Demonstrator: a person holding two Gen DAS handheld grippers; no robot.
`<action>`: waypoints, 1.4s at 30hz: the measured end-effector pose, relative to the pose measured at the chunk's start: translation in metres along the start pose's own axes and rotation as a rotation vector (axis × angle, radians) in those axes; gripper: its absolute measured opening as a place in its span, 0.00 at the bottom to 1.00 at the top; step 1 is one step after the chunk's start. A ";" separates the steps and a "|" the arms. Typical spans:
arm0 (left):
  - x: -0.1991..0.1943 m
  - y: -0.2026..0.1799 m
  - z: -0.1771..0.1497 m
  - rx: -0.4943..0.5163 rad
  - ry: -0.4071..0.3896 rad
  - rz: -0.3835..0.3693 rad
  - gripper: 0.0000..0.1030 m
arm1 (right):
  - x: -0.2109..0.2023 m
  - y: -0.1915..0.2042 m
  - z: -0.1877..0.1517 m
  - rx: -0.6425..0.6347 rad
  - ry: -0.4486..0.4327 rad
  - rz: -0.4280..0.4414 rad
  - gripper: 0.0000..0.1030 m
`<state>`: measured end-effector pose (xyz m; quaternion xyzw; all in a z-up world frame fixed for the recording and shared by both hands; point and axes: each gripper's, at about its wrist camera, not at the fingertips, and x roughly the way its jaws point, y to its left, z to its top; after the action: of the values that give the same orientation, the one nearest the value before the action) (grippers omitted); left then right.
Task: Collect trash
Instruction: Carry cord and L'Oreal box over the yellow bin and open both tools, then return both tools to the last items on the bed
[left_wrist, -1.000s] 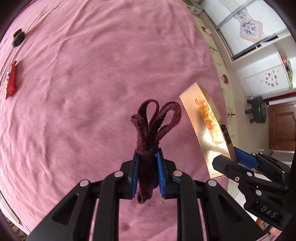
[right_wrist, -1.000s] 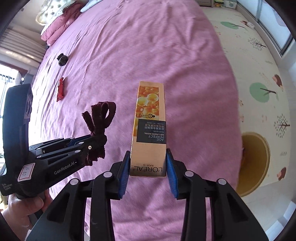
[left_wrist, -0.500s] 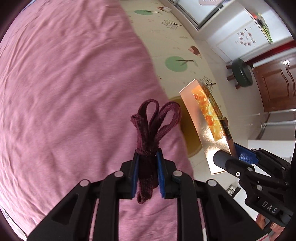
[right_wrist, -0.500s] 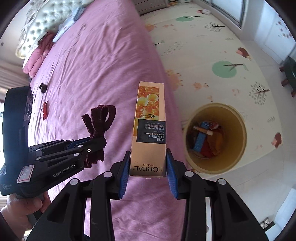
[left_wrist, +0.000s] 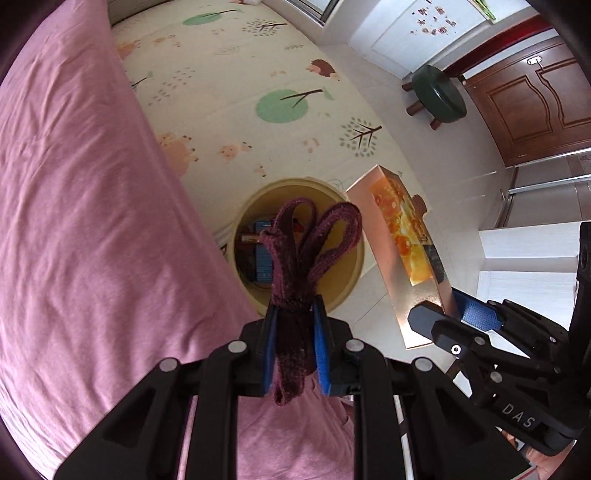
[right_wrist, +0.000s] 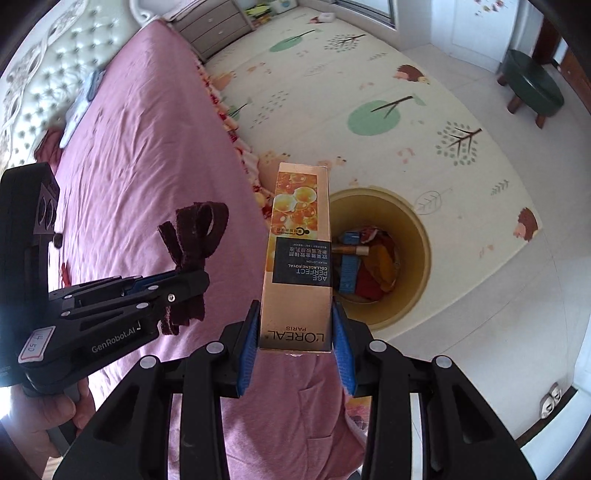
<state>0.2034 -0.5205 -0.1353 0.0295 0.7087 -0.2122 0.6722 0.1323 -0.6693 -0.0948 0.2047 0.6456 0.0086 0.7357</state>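
Beside the long edge of the bed with the pink-purple sheet (right_wrist: 147, 177), a round yellow plastic waste bin (right_wrist: 417, 229) stands on the cream play mat printed with trees and hedgehogs (right_wrist: 369, 122). Inside the bin lie a blue carton (right_wrist: 349, 266), a red and orange wrapper (right_wrist: 380, 258) and a small tube, all piled against one another.

The left gripper (left_wrist: 294, 328) pinches a bundled dark maroon fabric strap (left_wrist: 295, 258) between its blue pads; the strap's two loops stand up above the fingertips and its tail hangs below them. In the left wrist view the loops sit in front of the bin's mouth (left_wrist: 354, 258), over the edge of the bed. The right wrist view shows the left gripper (right_wrist: 184, 280) over the sheet, just beside the box, with the strap (right_wrist: 195, 229) upright in it.

The right gripper (right_wrist: 295, 332) clamps a tall golden cardboard L'Oréal lotion box (right_wrist: 299, 258) by its lower end, blue pads pressed on both narrow sides. The box stands upright, printed with orange bubbles and a black label, and it overlaps the near rim of the bin in that view. From the left wrist view the same box (left_wrist: 402, 251) tilts beside the bin, held by the right gripper (left_wrist: 443, 314).

A dark green round stool with wooden legs (left_wrist: 437, 94) stands well apart on the tiled floor near a brown wooden door (left_wrist: 535, 99).
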 end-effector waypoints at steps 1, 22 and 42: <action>0.004 -0.002 0.004 0.002 0.003 0.000 0.17 | -0.001 -0.004 0.002 0.007 -0.004 0.002 0.35; 0.006 -0.009 0.028 0.003 -0.023 0.001 0.76 | -0.010 -0.026 0.017 0.042 -0.054 -0.023 0.54; -0.060 0.130 -0.041 -0.266 -0.148 0.044 0.76 | 0.010 0.122 0.014 -0.215 -0.004 0.032 0.54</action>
<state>0.2126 -0.3740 -0.1105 -0.0600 0.6784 -0.1033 0.7249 0.1784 -0.5585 -0.0653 0.1347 0.6362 0.0894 0.7544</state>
